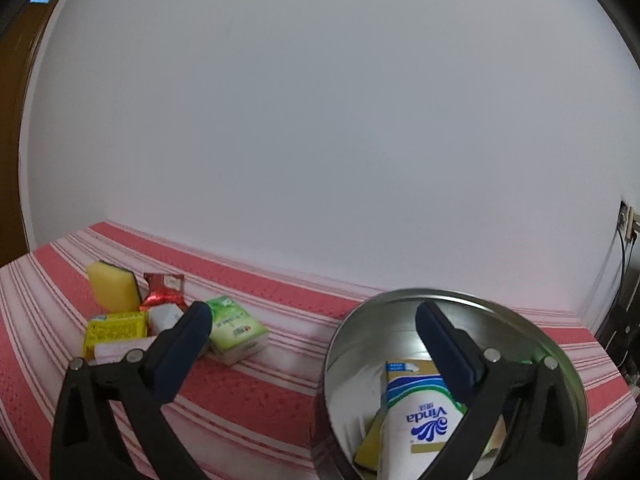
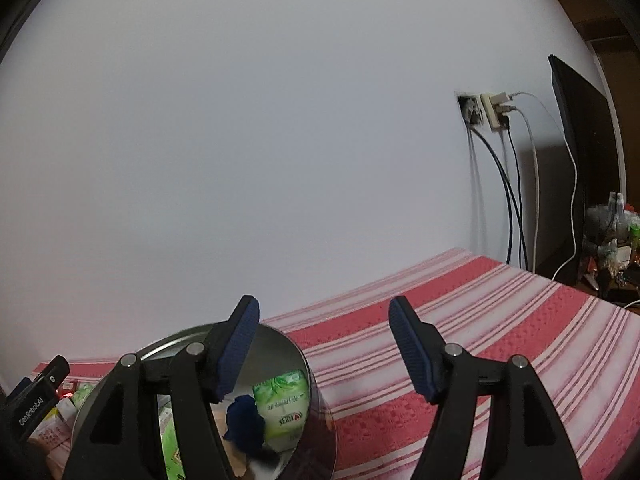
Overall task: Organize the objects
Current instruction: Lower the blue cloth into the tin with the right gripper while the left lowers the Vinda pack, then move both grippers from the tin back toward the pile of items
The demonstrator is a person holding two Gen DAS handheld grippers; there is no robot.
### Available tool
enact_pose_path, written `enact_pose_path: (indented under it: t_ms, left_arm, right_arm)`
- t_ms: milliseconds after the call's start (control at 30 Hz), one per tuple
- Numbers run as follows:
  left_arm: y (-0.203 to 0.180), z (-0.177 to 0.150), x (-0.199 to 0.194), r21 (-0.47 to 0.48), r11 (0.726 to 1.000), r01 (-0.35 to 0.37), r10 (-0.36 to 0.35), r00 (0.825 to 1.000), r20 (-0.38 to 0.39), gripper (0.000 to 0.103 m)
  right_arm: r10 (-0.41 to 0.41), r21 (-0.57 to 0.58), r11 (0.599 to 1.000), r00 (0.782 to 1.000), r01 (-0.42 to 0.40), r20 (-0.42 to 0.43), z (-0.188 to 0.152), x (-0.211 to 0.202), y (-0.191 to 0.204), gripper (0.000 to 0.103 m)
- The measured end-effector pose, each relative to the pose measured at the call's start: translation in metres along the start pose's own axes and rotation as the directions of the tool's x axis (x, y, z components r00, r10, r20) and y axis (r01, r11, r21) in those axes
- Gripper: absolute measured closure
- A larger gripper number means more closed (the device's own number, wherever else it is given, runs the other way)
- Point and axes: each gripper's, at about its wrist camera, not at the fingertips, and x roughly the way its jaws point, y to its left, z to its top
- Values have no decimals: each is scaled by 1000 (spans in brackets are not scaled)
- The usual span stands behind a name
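Note:
A round metal tin stands on the red-and-white striped cloth. Inside it lie a white and blue Vinda tissue pack and a yellow sponge. My left gripper is open and empty, its right finger over the tin. To its left lies a pile: a yellow sponge, a red snack packet, a yellow box and a green tissue pack. My right gripper is open and empty, its left finger over the tin; a green pack shows inside.
A white wall rises right behind the table. At the right are a wall socket with hanging cables, a dark monitor and a cluttered shelf. The left gripper's body shows at the right wrist view's lower left.

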Motion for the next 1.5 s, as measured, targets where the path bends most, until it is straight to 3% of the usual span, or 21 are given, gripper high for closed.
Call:
enact_pose_path:
  t_ms: [67, 367, 633, 833, 1000, 1233, 1500]
  left_arm:
    - [-3, -2, 3, 24, 1000, -7, 7, 1000, -8, 0]
    - [-10, -7, 10, 83, 997, 8, -5, 1000, -29, 0]
    - [-8, -11, 2, 121, 993, 5, -5, 1000, -1, 0]
    - [9, -12, -14, 143, 990, 22, -24, 1000, 16, 0]
    - [31, -8, -17, 193, 981, -1, -4, 1000, 23, 0]
    - [99, 7, 2, 118, 988, -96, 98, 995, -11, 0]
    - [182, 28, 21, 47, 967, -250, 250, 968, 6, 0]
  right_arm:
    - [-10, -19, 1000, 1000, 10, 3, 0, -1, 2, 33]
    - [-27, -11, 1000, 984, 29, 175, -4, -40, -1, 33]
    - [-2, -43, 999, 986, 10, 165, -16, -54, 8, 33]
    - [-12, -31, 999, 983, 18, 185, -19, -65, 1, 33]
    - [-7, -86, 996, 980, 24, 199, -26, -80, 13, 33]
    - [115, -153, 984, 983, -93, 142, -39, -95, 50, 33]
    - [289, -248, 928, 957, -277, 12, -65, -91, 131, 33]
